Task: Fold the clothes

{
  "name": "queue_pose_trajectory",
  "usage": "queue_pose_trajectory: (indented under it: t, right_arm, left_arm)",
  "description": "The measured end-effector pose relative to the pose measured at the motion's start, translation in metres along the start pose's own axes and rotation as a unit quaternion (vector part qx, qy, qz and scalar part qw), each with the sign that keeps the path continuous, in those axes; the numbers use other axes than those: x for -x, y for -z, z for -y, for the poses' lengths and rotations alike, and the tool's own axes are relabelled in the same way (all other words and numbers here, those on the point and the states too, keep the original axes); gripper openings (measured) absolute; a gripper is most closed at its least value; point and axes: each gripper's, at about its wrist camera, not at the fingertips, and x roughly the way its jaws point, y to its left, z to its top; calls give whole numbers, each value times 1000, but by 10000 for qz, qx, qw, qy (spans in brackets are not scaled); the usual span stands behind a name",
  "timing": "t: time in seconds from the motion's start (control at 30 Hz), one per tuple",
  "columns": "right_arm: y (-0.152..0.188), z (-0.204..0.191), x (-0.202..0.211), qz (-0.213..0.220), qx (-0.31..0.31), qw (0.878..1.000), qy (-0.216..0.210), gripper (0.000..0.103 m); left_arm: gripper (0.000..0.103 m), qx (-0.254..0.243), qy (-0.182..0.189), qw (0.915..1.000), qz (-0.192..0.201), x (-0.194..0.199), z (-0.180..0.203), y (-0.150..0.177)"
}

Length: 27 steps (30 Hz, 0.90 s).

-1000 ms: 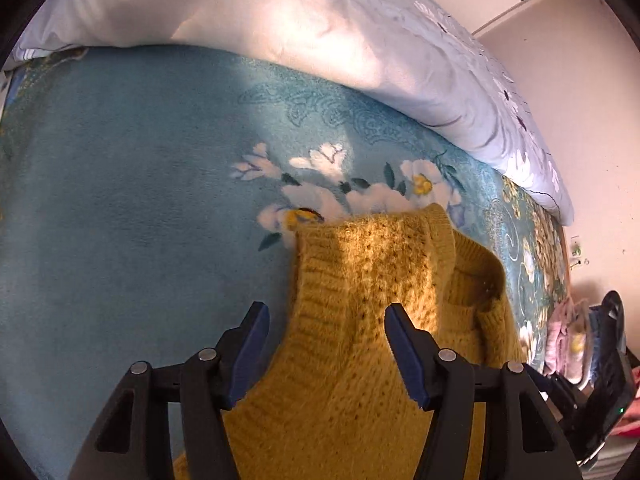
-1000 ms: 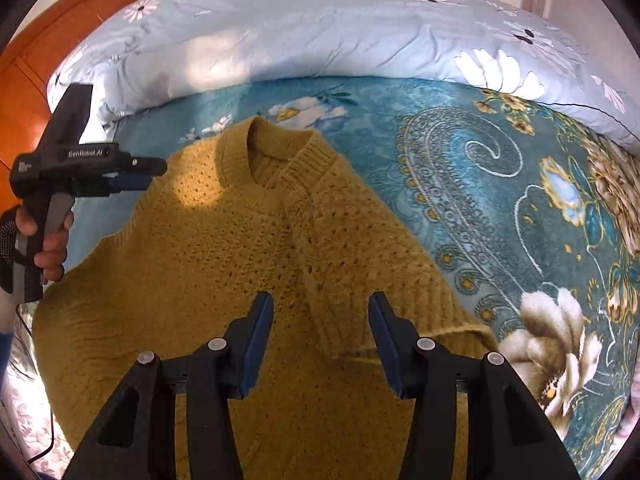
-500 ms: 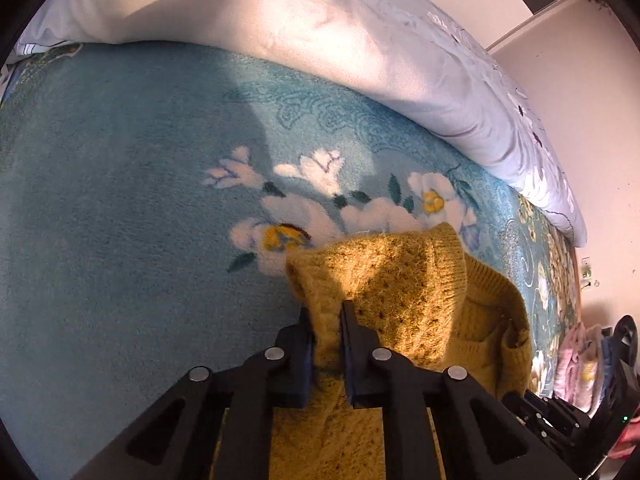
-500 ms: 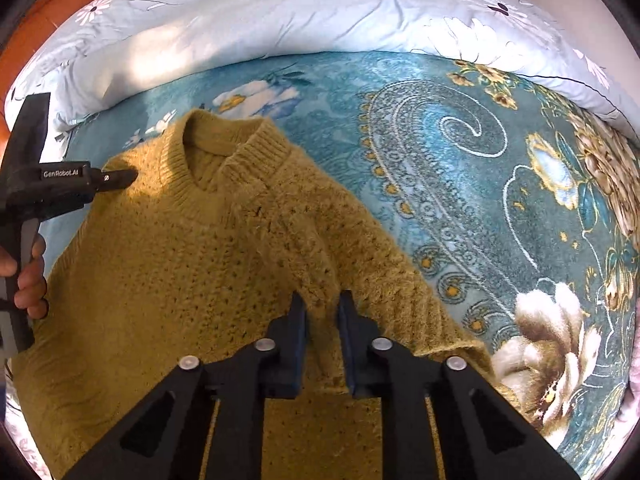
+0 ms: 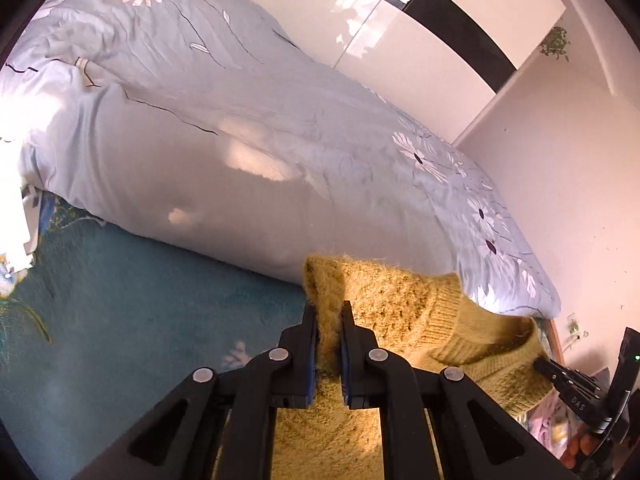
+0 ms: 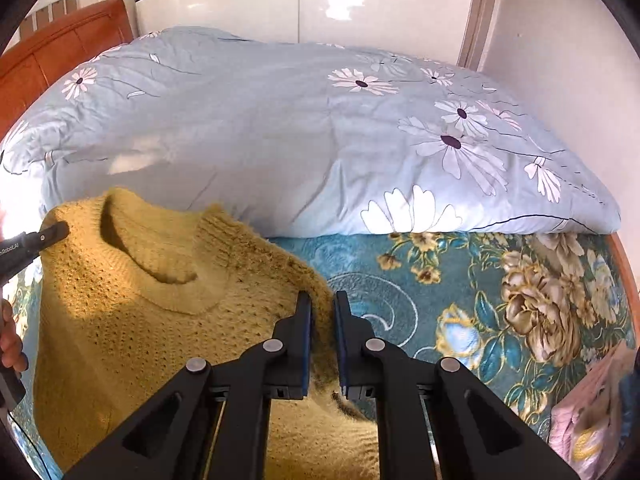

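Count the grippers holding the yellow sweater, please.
2. The left gripper pinches the yellow sweater at its left shoulder; the right gripper pinches its right shoulder. No other gripper shows.

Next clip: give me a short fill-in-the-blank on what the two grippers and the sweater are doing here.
1. The left gripper is shut on the mustard-yellow ____.
2. The right gripper is ____ on the same garment.
3. Behind the sweater lies a pale blue duvet printed with white ____.
4. The blanket under the sweater is mainly ____ in colour.

Missing words: sweater; shut; flowers; teal
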Motion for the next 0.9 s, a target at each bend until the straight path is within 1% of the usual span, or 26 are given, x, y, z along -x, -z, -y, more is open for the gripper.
queue_pose_trajectory:
  t: [0.03,0.1,0.17,0.23,0.3,0.37,0.43,0.47,0.5,0.53,0.57,0.6,0.63,0.7,0.77,0.8,0.83,0.9]
  right_arm:
    - [-3,2,-4,-15,-79,10000,22,11]
    - [-3,5,-18,-144,-206,9996,-126,11]
    - [4,4,-31,-304,-214,9991,-183,11]
    - [11,2,-38,-312,-217,9991,-212,11]
    - [14,3,-44,-371,-357,9983,-276,11]
    - [14,3,-48,-423,-512,9969,-416,11]
    - [15,-2,-50,-383,-418,9978,-346,14]
    - [16,-4,-50,-361,-325,9984,-294,17]
    - [18,-4,-49,-354,-265,9987,-242,23]
    - [19,-5,-48,-346,-205,9990,-189,30]
    - [21,-3,-47,-343,-189,9990,-208,33]
    - [23,0,-44,-306,-196,9991,-227,38]
    - [25,4,-41,-278,-224,9991,-233,43]
    - [31,14,-32,-189,-363,9984,-379,43]
    - [45,26,-16,-46,-501,9970,-582,43]
    - [56,33,-8,25,-578,9961,-667,44]
    - [70,40,1,48,-635,9952,-740,45]
    - [102,54,21,115,-745,9932,-891,46]
  left_arm:
    - [10,95,-24,9999,-47,-7,-3,-1]
    - [10,267,-111,9995,-141,-23,-10,1]
    - [10,308,-207,9991,-201,-34,-13,7]
    - [10,343,-286,9987,-258,-44,-17,13]
    - [10,467,-324,9979,-320,-51,-20,19]
    - [10,591,-285,9968,-447,-54,-24,22]
    - [12,698,-222,9957,-573,-56,-28,25]
    - [12,726,-187,9952,-635,-56,-28,26]
    - [16,749,-154,9945,-717,-58,-27,28]
    - [23,779,-146,9935,-821,-58,-28,29]
    - [27,801,-160,9924,-925,-59,-27,30]
    - [37,811,-173,9914,-1015,-63,-23,30]
    - [45,811,-159,9907,-1085,-63,-21,31]
    - [47,817,-116,9896,-1175,-54,-22,36]
    - [48,885,37,9893,-1163,-32,-26,44]
    - [51,911,161,9895,-1113,-18,-29,50]
    - [56,898,249,9899,-1069,-5,-32,58]
    - [61,817,313,9911,-1007,23,-38,77]
